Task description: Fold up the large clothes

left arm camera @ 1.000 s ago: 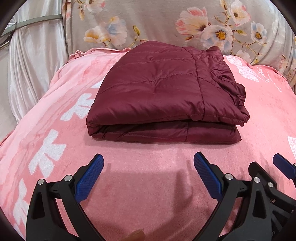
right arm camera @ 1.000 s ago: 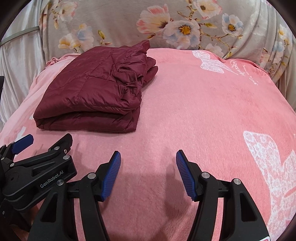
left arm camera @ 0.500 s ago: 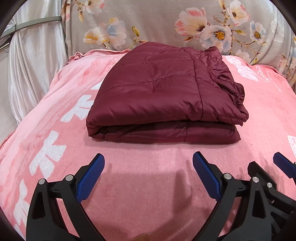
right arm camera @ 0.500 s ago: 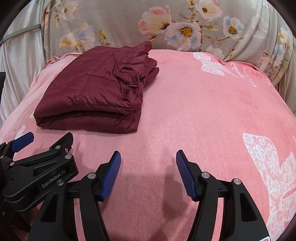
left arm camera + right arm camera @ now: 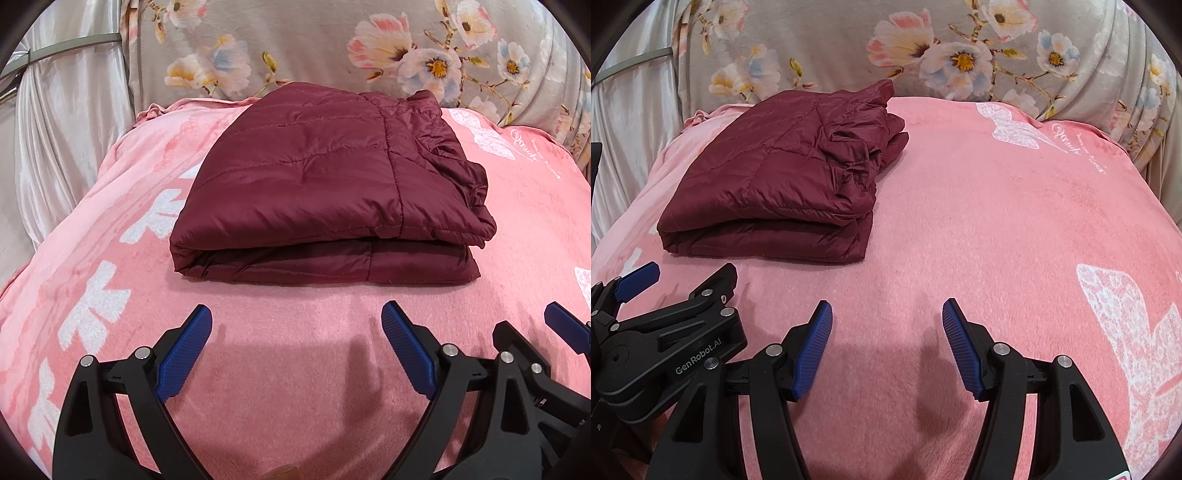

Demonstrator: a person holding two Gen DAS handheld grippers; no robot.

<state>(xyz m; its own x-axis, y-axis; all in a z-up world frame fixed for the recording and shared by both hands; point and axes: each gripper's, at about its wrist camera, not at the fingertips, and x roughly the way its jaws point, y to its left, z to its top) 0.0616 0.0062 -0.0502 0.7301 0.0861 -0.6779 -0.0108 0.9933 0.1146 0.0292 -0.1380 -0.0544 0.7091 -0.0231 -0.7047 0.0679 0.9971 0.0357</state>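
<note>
near edge, l gripper (image 5: 295, 332): jaws spread wide, holding nothing, over bare pink blanket (image 5: 295, 387)
near edge, r gripper (image 5: 886, 332): jaws spread too, nothing between, just right of l gripper, apart from it
jacket (image 5: 325, 192): maroon quilted, folded in a stacked bundle, lies on blanket beyond both grippers, far-left, untouched
far: floral cloth (image 5: 960, 48) behind blanket; pale curtain (image 5: 62, 122) at left

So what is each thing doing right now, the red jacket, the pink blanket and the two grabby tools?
Maroon jacket: folded into a flat bundle, lying on the blanket, nothing touching it.
Pink blanket: spread out under the jacket.
Left tool: open, holding nothing, short of the jacket.
Right tool: open, holding nothing, over bare blanket.
</note>
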